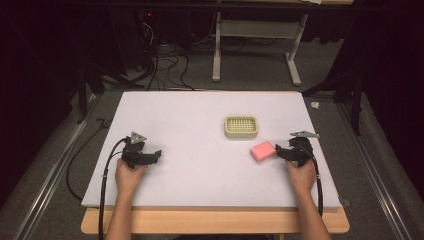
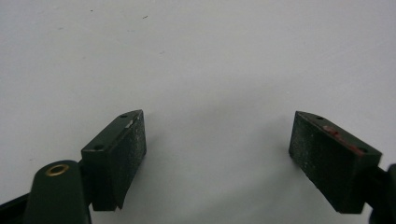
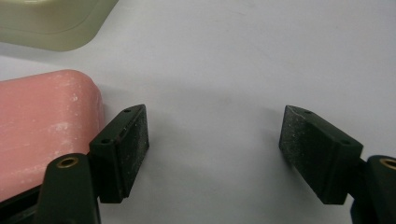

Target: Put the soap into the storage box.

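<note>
The right claw (image 1: 281, 151) sits low over the table with its two black jaws spread wide and nothing between them; in the right gripper view there is only bare white surface in the gap. Just outside its left jaw lies the pink rectangular soap-like bar with rounded corners (image 3: 44, 126), close beside the jaw but not inside the opening, and I cannot tell whether the two touch. In the high view that bar (image 1: 263, 151) lies flat and slightly askew on the white-covered table (image 1: 200, 175), just beside the claw's tip. That spread reads as readiness: the jaws look wide enough to take the bar, so the likely next need is a small sideways shift to bring the bar between them before closing.

A little beyond the bar, towards the far side, stands the cream plastic rectangular dish with a slotted grid floor (image 1: 241, 126); its rounded corner shows at the top left of the right gripper view. It is near the bar but apart from it, and empty. It seems the natural place for the bar to go.

The left claw (image 1: 156, 155) is well apart from both things, on the other side of the table. Its jaws also stand apart, with blank table between them in the left gripper view. It looks parked out of the way, leaving the work to the right hand (image 1: 301, 175).
</note>
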The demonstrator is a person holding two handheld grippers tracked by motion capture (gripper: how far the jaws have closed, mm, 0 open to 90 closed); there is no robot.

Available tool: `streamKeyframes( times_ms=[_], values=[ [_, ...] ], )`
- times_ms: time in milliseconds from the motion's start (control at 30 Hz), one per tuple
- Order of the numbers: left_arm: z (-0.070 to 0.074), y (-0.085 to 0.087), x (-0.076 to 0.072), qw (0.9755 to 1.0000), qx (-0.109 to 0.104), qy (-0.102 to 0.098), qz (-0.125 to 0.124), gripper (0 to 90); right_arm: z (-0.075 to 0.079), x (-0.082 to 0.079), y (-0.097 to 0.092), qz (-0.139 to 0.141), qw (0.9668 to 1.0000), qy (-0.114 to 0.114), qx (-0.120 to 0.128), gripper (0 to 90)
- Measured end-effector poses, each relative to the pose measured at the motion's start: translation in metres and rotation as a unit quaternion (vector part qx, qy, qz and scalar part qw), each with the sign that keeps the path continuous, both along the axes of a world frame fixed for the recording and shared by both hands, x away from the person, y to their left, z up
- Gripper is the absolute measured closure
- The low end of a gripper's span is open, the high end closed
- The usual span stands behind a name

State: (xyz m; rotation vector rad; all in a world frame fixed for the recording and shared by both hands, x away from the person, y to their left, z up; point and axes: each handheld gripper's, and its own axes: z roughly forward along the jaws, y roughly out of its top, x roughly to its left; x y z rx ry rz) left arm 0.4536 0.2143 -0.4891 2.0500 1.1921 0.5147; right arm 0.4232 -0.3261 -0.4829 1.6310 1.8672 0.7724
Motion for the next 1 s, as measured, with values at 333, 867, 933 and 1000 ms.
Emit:
streamKeyframes(
  times_ms=[333, 867, 933, 1000],
  values=[
    [0.0001, 0.0002, -0.0001, 1.0, 0.0, 0.001, -0.001, 19.2, 0.0, 0.0002, 0.0, 0.0, 1.0, 0.001, 0.0, 24.8],
    [0.0, 0.0001, -0.0001, 1.0, -0.001, 0.0, 0.001, 19.2, 0.001, 0.0015, -0.0013, 0.009, 0.9999, 0.009, 0.009, 20.2],
    [0.0, 0.0001, -0.0001, 1.0, -0.001, 0.0, 0.001, 19.2, 0.0009, 0.0016, -0.0007, 0.01, 0.9999, 0.01, 0.008, 19.4],
    [0.0, 0.0001, -0.0001, 1.0, -0.001, 0.0, 0.001, 19.2, 0.0014, 0.0016, -0.0014, 0.007, 0.9998, 0.012, 0.015, 18.1]
  ],
)
